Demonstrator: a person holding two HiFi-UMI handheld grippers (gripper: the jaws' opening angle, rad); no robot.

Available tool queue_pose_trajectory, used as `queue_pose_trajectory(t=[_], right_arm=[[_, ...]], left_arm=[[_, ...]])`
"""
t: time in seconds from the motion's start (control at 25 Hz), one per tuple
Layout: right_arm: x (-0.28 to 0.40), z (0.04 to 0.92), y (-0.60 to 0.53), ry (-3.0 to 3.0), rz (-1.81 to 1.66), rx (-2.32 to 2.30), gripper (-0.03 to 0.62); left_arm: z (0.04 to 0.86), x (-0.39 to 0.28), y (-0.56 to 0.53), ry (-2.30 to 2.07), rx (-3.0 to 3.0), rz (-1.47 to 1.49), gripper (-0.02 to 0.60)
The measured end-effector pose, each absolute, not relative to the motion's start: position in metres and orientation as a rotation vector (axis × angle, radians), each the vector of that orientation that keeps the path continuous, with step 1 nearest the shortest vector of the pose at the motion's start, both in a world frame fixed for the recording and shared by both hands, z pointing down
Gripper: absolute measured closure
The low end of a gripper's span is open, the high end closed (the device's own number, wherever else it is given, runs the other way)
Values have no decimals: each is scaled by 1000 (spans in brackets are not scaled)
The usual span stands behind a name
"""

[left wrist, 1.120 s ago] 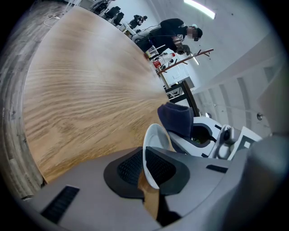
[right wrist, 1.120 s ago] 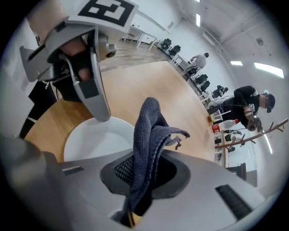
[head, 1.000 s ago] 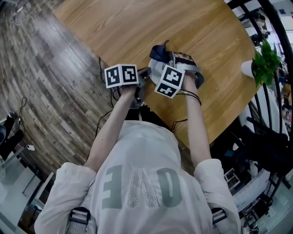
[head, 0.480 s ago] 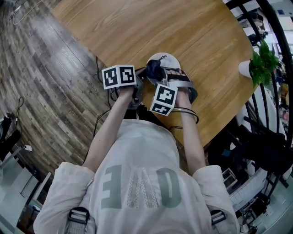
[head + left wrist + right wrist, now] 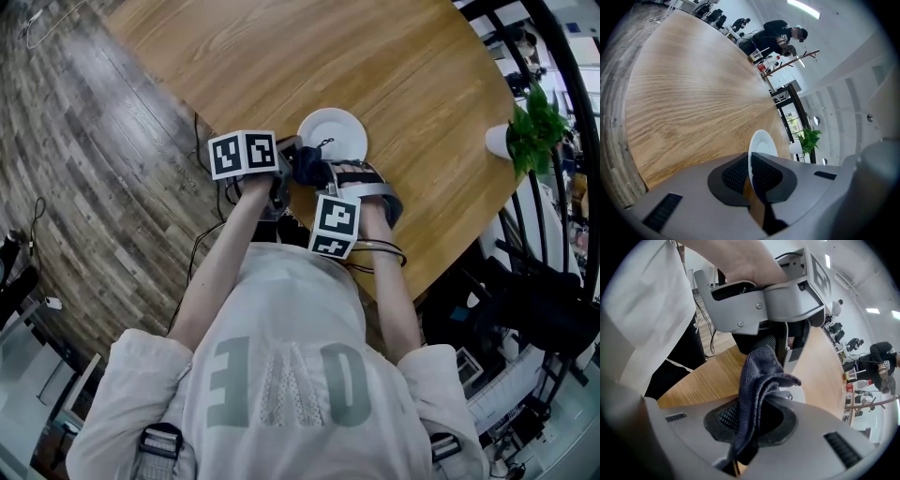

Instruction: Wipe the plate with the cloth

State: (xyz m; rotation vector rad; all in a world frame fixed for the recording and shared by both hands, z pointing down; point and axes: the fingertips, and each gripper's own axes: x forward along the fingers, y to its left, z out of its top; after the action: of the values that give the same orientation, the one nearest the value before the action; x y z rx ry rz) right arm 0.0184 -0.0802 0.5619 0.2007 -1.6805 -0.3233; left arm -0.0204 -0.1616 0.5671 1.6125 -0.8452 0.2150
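A white plate (image 5: 336,131) lies on the round wooden table (image 5: 281,56) near its front edge. My left gripper (image 5: 292,150) is shut on the plate's near-left rim; in the left gripper view the plate (image 5: 762,143) stands edge-on between the pads of the left gripper (image 5: 751,172). My right gripper (image 5: 317,176) is shut on a dark blue cloth (image 5: 309,169), which hangs bunched at the plate's near edge, beside the left gripper. In the right gripper view the cloth (image 5: 757,380) rises folded out of the right gripper (image 5: 751,420), just in front of the left gripper's body (image 5: 759,305).
A green plant in a white pot (image 5: 530,131) stands at the table's right edge. Black railings (image 5: 562,56) run along the right. Wood-plank floor (image 5: 103,187) with cables lies to the left. The person's torso is close against the table's front edge.
My right gripper has drawn the cloth back across the plate toward the person, and the plate's white face now shows. The left gripper has kept its hold on the rim.
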Motion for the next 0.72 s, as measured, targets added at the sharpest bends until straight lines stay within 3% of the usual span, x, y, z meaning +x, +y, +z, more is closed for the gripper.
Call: queue_pose_trajectory(t=[0.2,0.44,0.72], right_arm=[[23,551,-95,-1722,-285,305,537],[32,527,-149,-1734,-321,471,537],[0,554,-187,-1707,-428,362,537]], left_arm=[[563,-20,-166,-889,1609,179,549],[530,-44,-184,-999,1649,35,397],[511,-79,-183,-1030,1658,-40,397]])
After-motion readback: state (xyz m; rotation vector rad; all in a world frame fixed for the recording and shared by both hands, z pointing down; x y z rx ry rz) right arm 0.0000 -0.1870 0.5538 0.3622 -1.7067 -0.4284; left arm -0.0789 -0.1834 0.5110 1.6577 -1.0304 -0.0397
